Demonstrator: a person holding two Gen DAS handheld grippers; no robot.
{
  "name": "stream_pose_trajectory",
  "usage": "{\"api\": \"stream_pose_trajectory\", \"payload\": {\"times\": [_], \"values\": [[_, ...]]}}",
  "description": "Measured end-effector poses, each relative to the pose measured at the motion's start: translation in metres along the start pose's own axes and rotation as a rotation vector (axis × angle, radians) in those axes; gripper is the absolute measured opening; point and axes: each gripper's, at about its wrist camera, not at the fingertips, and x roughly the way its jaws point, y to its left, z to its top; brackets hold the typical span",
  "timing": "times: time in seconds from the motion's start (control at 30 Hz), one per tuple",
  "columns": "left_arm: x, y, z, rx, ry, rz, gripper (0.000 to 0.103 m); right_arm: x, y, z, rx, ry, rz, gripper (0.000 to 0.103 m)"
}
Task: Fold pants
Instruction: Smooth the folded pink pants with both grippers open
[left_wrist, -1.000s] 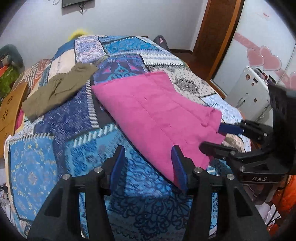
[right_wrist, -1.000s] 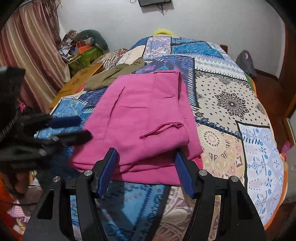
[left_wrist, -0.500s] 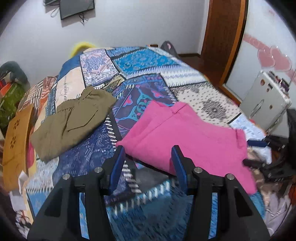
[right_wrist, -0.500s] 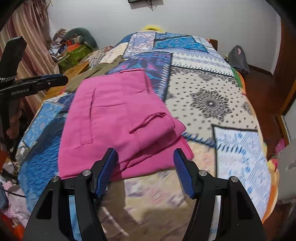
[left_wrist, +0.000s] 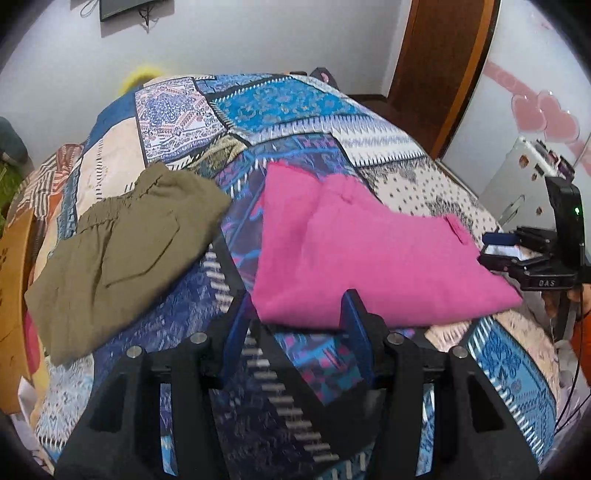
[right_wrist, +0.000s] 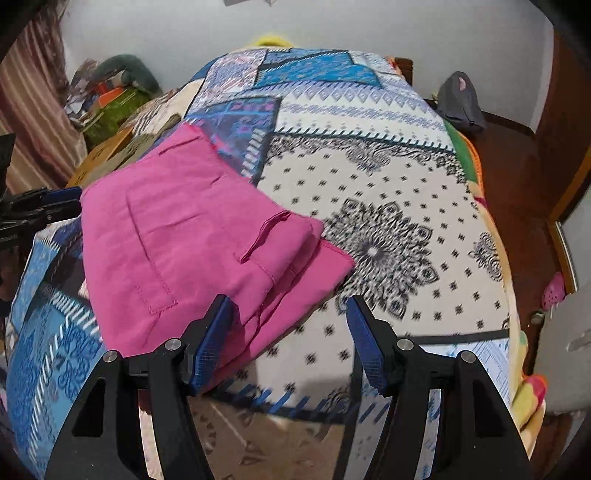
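Two claws, left (left_wrist: 291, 325) and right (right_wrist: 288, 332), stand half-wide and empty at the pink pants' (left_wrist: 354, 251) near edge, mid-bed (right_wrist: 388, 177). If I pinch only the top layer, the fold could slide apart.

A home bedroom: a bed under a patchwork bedspread (right_wrist: 388, 192), with a wooden door (left_wrist: 439, 55) beside.
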Motion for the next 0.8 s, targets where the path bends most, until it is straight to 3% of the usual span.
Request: {"api": "stream_pose_trajectory", "payload": {"times": [0.13, 0.17, 0.23, 0.33, 0.53, 0.67, 0.8], "values": [[0.019, 0.006, 0.004, -0.013, 0.048, -0.039, 0.051, -0.014, 0.003, -0.003, 0.039, -0.037, 0.035, 0.060], [0.023, 0.005, 0.003, -0.009, 0.061, -0.048, 0.045, -0.015, 0.004, -0.003, 0.041, -0.039, 0.042, 0.060], [0.029, 0.005, 0.000, -0.019, 0.083, -0.075, 0.023, -0.020, 0.008, -0.006, 0.047, -0.047, 0.052, 0.060], [0.030, 0.003, -0.006, -0.024, 0.096, -0.044, 0.015, -0.021, 0.011, -0.010, 0.068, -0.038, 0.087, 0.060], [0.010, 0.004, -0.024, -0.054, 0.098, 0.008, 0.009, -0.008, 0.024, -0.001, 0.028, -0.010, 0.104, 0.059], [-0.008, 0.008, -0.041, -0.090, 0.093, 0.023, 0.008, 0.005, 0.029, 0.008, 0.001, 0.015, 0.134, 0.046], [-0.027, 0.011, -0.061, -0.133, 0.083, 0.033, 0.008, 0.019, 0.037, 0.020, -0.055, 0.019, 0.104, 0.042]]}}
